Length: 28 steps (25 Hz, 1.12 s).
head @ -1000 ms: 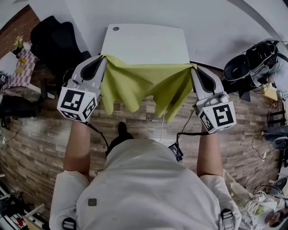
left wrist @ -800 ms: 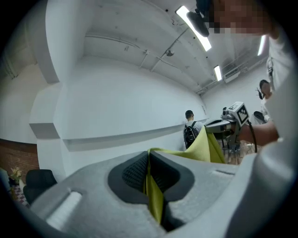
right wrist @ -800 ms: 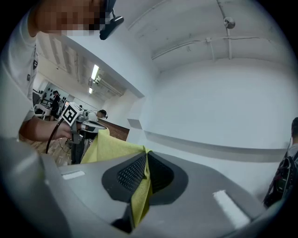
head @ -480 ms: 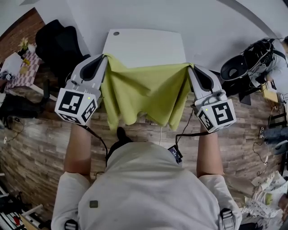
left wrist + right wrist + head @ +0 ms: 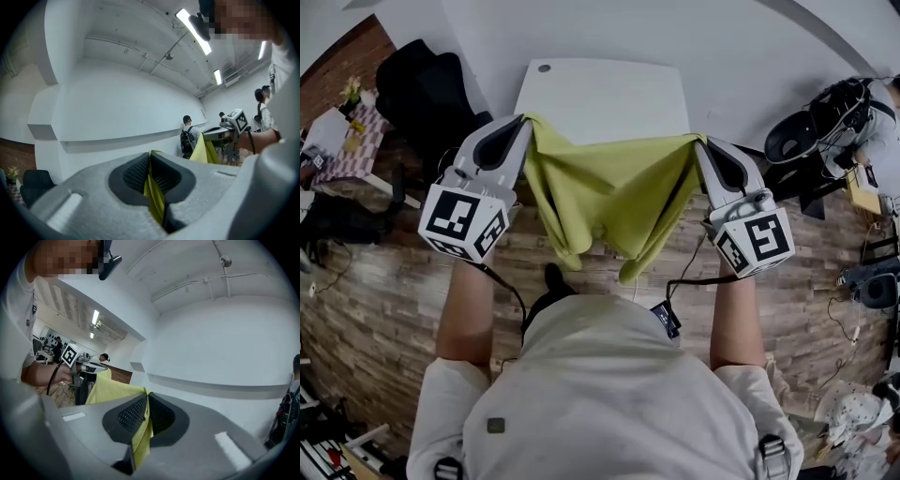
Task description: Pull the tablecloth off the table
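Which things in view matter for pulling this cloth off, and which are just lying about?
Job: tablecloth, clamped in both grippers; table; left hand-held gripper; right hand-held gripper.
Lying about: black chair; side table; black gear at right.

Right gripper [image 5: 147, 397]: jaws closed on an edge of the yellow-green tablecloth [image 5: 112, 391], fabric pinched between the dark ribbed pads and hanging out below them. The cloth runs left to the left gripper [image 5: 95, 367], which carries its marker cube. Behind: white wall [image 5: 225, 343] with a ledge [image 5: 211, 383].
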Tool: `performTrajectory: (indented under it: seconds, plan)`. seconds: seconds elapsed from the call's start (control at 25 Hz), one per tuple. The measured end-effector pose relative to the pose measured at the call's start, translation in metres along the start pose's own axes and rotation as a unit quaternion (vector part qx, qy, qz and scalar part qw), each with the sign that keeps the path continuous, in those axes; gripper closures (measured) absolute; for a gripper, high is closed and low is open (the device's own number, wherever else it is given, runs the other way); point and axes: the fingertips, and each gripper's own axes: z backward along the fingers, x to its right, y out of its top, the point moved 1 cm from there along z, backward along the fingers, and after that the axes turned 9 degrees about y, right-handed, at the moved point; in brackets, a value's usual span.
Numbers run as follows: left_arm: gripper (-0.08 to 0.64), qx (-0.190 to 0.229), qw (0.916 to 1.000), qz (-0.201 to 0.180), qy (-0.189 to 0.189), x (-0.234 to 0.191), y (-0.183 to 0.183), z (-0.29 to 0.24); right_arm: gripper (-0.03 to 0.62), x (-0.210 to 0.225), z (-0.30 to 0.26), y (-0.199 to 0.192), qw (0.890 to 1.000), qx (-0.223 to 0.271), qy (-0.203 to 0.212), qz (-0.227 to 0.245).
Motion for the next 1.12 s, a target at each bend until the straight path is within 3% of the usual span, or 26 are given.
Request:
performTrajectory:
  seconds: [1.12]
  plan:
    - [0.552, -0.001, 1.0, 0.002, -0.002, 0.0036, -0.002, -0.0024, 0.575, 0.0011, -0.0021, -0.0057, 1.0, -0.001, 0.003, -0.006]
